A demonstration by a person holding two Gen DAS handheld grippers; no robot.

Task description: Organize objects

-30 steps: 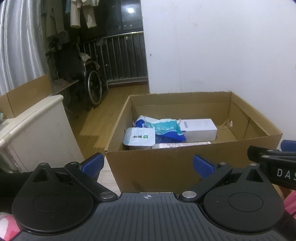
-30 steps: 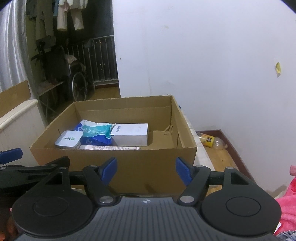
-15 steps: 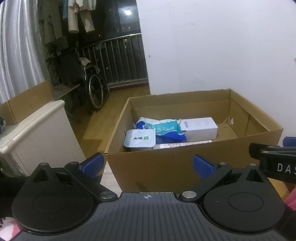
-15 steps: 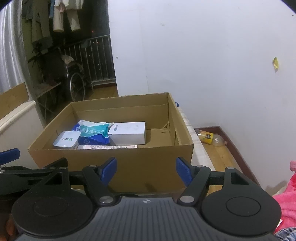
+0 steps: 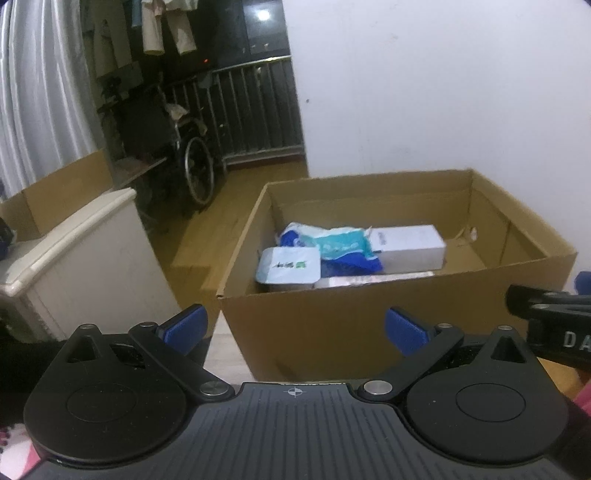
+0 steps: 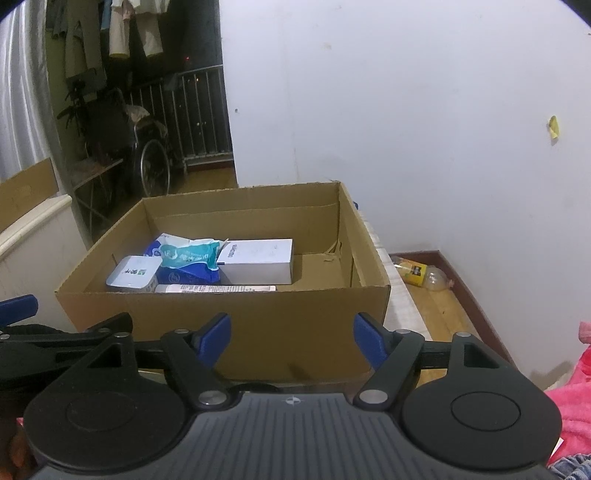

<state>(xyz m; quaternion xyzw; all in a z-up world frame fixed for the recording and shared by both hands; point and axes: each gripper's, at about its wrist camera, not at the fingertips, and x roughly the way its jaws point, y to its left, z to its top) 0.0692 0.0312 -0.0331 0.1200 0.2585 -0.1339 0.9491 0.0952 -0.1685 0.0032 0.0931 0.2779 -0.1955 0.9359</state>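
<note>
Resting against a white wall [image 6: 406, 110], the cardboard box [image 6: 229, 314] holds a white carton [image 6: 258, 260], a teal-and-blue pouch [image 6: 188, 258] and a white tub [image 6: 133, 275]; their print is unreadable. Left gripper [image 5: 293, 328] and right gripper [image 6: 291, 336] hover empty before the box, left jaws spread, right jaws opening. Beyond the box stand a wheelchair [image 5: 192, 173] and railing [image 5: 255, 110]; right of it lies a bottle [image 6: 424, 275].

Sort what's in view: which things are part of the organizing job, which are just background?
Job:
- cardboard box
- white carton, teal pouch, blue bag, white tub, flat tube, all inside it
- left gripper and right gripper, both empty, the right's jaws opening

Lying about:
- bottle on the floor
- wheelchair
- pink cloth
- hanging clothes
</note>
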